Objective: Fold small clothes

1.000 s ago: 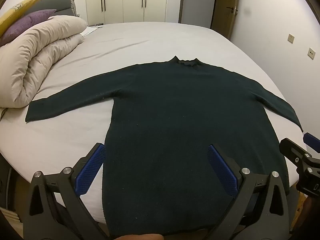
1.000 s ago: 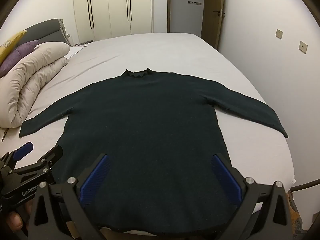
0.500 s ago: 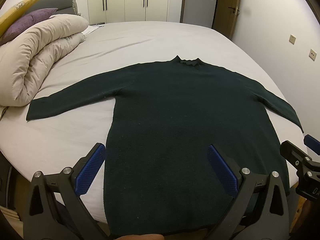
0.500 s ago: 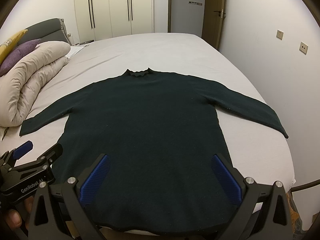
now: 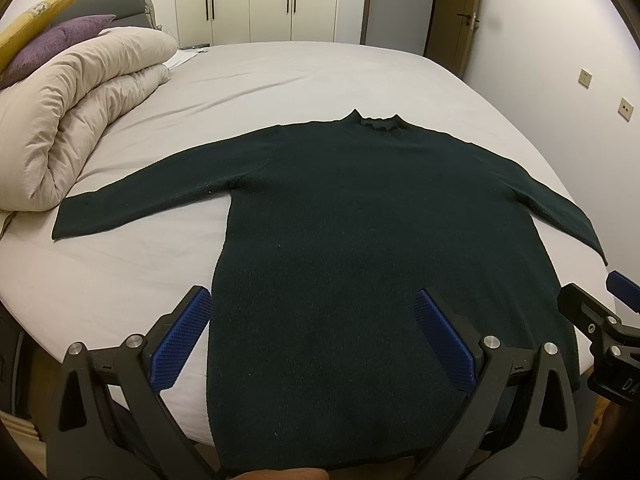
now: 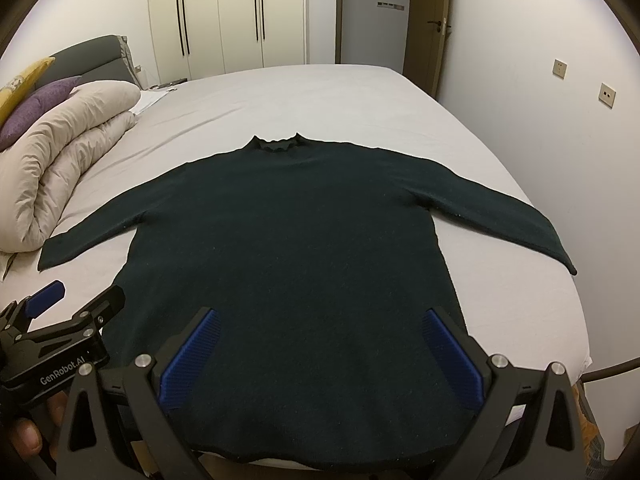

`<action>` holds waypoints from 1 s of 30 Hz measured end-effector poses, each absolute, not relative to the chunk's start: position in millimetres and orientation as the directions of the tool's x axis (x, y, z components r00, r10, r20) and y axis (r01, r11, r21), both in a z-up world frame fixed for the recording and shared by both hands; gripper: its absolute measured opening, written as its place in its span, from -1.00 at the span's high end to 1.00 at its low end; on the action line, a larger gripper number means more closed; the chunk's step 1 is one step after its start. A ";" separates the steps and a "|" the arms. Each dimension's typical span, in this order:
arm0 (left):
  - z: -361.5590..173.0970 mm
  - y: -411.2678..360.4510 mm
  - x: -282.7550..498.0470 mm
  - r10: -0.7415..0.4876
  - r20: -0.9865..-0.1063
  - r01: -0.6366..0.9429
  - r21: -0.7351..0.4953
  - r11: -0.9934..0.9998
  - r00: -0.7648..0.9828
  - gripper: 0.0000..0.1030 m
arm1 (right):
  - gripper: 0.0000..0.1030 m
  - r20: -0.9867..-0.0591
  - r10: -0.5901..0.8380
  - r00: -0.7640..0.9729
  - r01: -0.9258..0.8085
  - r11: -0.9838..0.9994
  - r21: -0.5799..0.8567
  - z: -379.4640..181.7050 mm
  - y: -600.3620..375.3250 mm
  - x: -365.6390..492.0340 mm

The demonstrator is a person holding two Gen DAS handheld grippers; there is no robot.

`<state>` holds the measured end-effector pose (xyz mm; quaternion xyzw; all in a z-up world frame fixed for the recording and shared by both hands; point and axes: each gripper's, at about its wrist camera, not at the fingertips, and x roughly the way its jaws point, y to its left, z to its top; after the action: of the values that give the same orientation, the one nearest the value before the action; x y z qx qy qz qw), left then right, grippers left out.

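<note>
1. The sweater [image 5: 360,232] lies flat on the bed [image 5: 280,80], neck toward 12 o'clock, hem at 6 o'clock by the near edge, both sleeves spread out to 9 and 3 o'clock.
2. The left tongs [image 5: 312,316] are spread wide and hold nothing. In the left wrist view their left pad [image 5: 180,340] is over the bare sheet just beside the sweater's side edge, and their right pad [image 5: 444,344] is over the sweater body. Whether the pads touch the cloth cannot be told.
3. The right tongs [image 6: 318,340] are also spread wide and hold nothing. In the right wrist view both blue pads [image 6: 192,356] are over the lower part of the sweater, above the hem.
4. Each tongs shows in the other's view: the right one at 3 o'clock in the left wrist view, near the sweater's right hem corner; the left one at 8 o'clock in the right wrist view, near the left hem corner, with a hand [image 6: 28,436] under it.
5. A rolled duvet [image 5: 72,120] lies at 10 o'clock, just beside the left cuff, with a purple pillow [image 5: 56,44] and a yellow one behind it.
6. Wardrobes [image 6: 224,16] and a door [image 6: 428,20] stand at 12 o'clock beyond the bed.
</note>
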<state>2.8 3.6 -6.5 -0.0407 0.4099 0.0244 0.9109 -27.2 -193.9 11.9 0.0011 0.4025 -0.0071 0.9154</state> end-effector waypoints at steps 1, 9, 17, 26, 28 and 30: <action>-6.6 3.7 2.8 0.011 -0.749 -0.078 -0.054 0.995 0.663 -1.00 | -1.00 -0.737 -0.011 0.676 0.013 1.000 -0.003 11.9 -194.1 -27.2; -6.8 3.4 3.1 0.011 -0.749 -0.078 -0.054 0.995 0.662 -1.00 | -1.00 -0.738 -0.012 0.674 0.013 1.000 -0.004 11.5 -193.7 -27.5; -7.0 3.5 3.1 0.011 -0.750 -0.077 -0.054 0.996 0.661 -1.00 | -1.00 -0.739 -0.012 0.673 0.013 1.000 -0.004 10.5 -193.4 -28.0; -8.5 4.1 3.0 0.011 -0.751 -0.078 -0.054 0.995 0.660 -1.00 | -1.00 -0.740 -0.013 0.673 0.013 1.000 -0.006 8.7 -192.6 -30.0; -8.3 4.0 3.1 0.011 -0.751 -0.078 -0.054 0.995 0.660 -1.00 | -1.00 -0.740 -0.012 0.672 0.013 1.000 -0.005 8.9 -192.8 -29.4; -8.2 4.0 3.1 0.010 -0.751 -0.078 -0.055 0.995 0.660 -1.00 | -1.00 -0.741 -0.013 0.672 0.013 1.000 -0.006 9.0 -192.6 -29.4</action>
<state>3.1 4.0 -8.2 -0.0412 0.4115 0.0241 0.9102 -29.4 -192.6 9.0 0.0000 0.4051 -0.0069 0.9143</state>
